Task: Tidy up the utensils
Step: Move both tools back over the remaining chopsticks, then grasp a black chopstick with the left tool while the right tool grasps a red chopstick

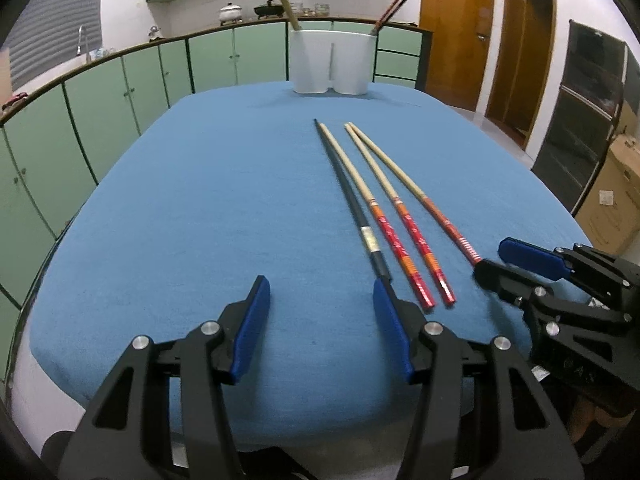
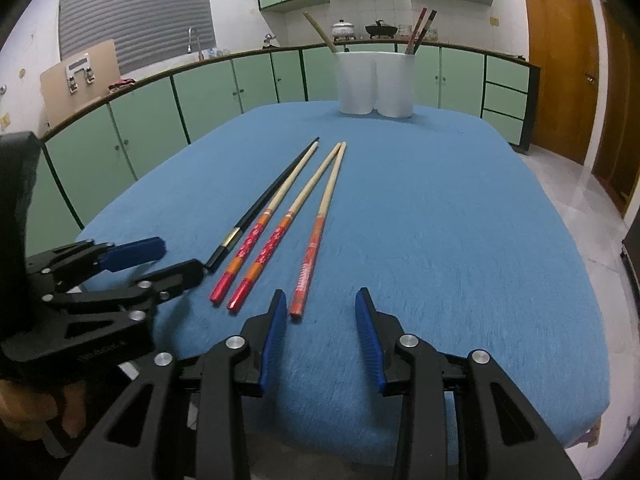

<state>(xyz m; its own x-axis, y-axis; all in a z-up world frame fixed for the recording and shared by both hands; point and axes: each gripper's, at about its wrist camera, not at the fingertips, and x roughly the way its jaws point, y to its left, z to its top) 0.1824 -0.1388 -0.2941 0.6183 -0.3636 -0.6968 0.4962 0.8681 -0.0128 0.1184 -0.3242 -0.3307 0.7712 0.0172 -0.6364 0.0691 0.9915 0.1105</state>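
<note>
My left gripper (image 1: 320,320) hung low over the near edge of the blue tablecloth (image 1: 200,208), its jaws wide apart and holding nothing. Its right-hand finger sat just at the butt of the black chopstick (image 1: 352,200), which lay flat on the cloth, pointing away toward the white holder (image 1: 332,60) at the far edge. Right beside the black one lay three pale chopsticks with red and orange handles (image 1: 400,216), fanned slightly, their thin tips converging toward the holder.

My right gripper (image 2: 321,312) also stood with its jaws apart and empty, the outermost red chopstick's end (image 2: 298,304) just beside its left finger.

I judged these sticks light, stiff and thin, apt to roll or slip on the pads. The thicker painted handle end, nearest me, looked the best place to pinch, squarely across the stick, one at a time.
</note>
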